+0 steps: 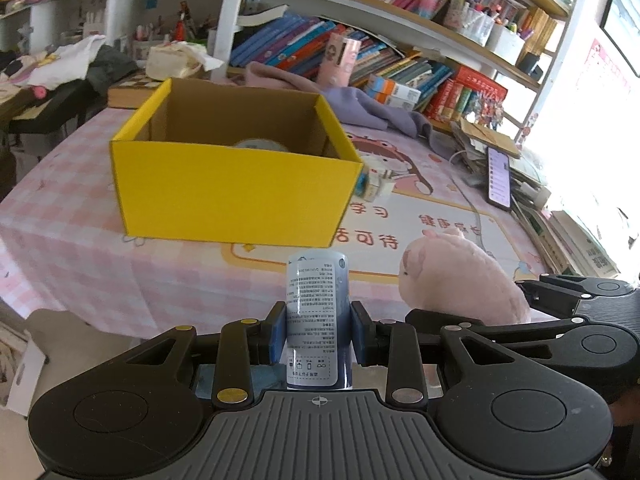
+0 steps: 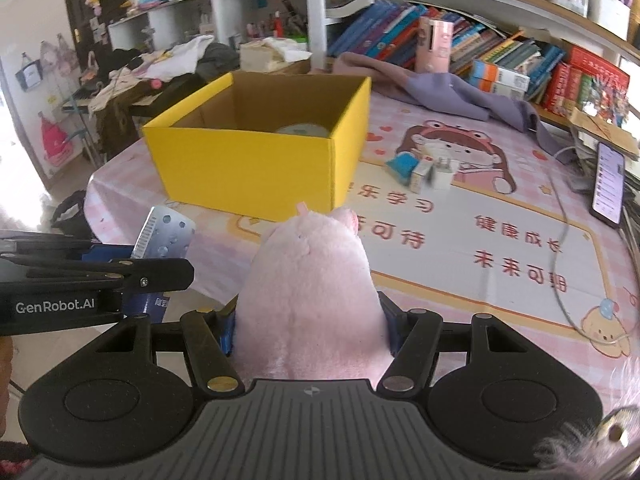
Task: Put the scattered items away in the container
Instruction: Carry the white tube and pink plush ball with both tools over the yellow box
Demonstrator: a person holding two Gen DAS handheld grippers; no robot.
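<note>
Currently both grippers are loaded, carry step under way. Left gripper [image 1: 319, 330] pinches a blue-labelled bottle [image 1: 317, 312] upright between its blue pads [image 1: 279, 334]. Right gripper [image 2: 312, 326] squeezes the pink plush toy [image 2: 310, 292], jaws pressed into its sides. Yellow box [image 1: 236, 188] stands at 12 o'clock of both, apart, open-topped, a round item already inside. Small boxes and a plug [image 2: 424, 170] lie at its 3 o'clock, unsorted. Next, judged: lift over the near wall, then release.
</note>
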